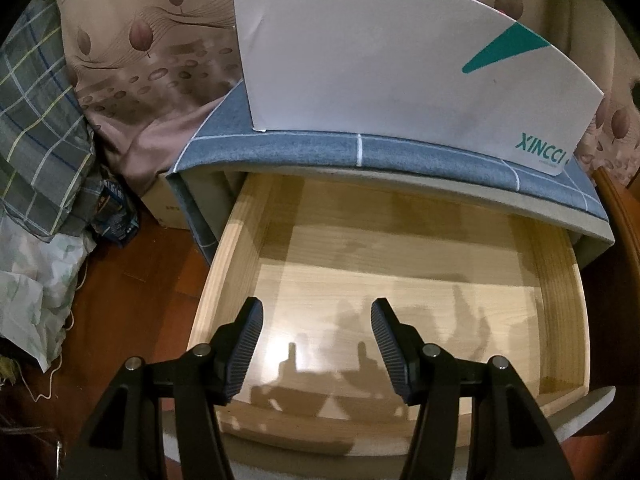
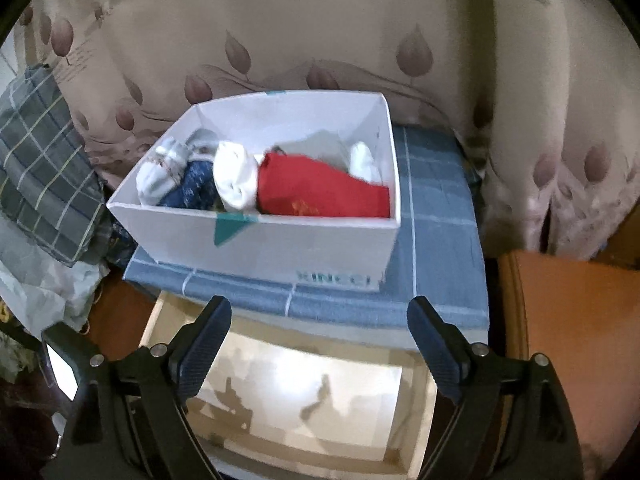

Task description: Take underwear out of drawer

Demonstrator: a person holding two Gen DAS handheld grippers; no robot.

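Note:
The light wood drawer is pulled out and I see only its bare bottom; it also shows in the right wrist view. A white box stands on the blue-cloth cabinet top above it, holding red underwear, white rolled garments and a dark blue garment. My left gripper is open and empty over the drawer's front. My right gripper is open and empty, higher, above the drawer and in front of the box.
The white box fills the upper left wrist view. Plaid bedding and a white bag lie on the floor at left. A leaf-print curtain hangs behind. An orange-brown wooden piece stands right of the cabinet.

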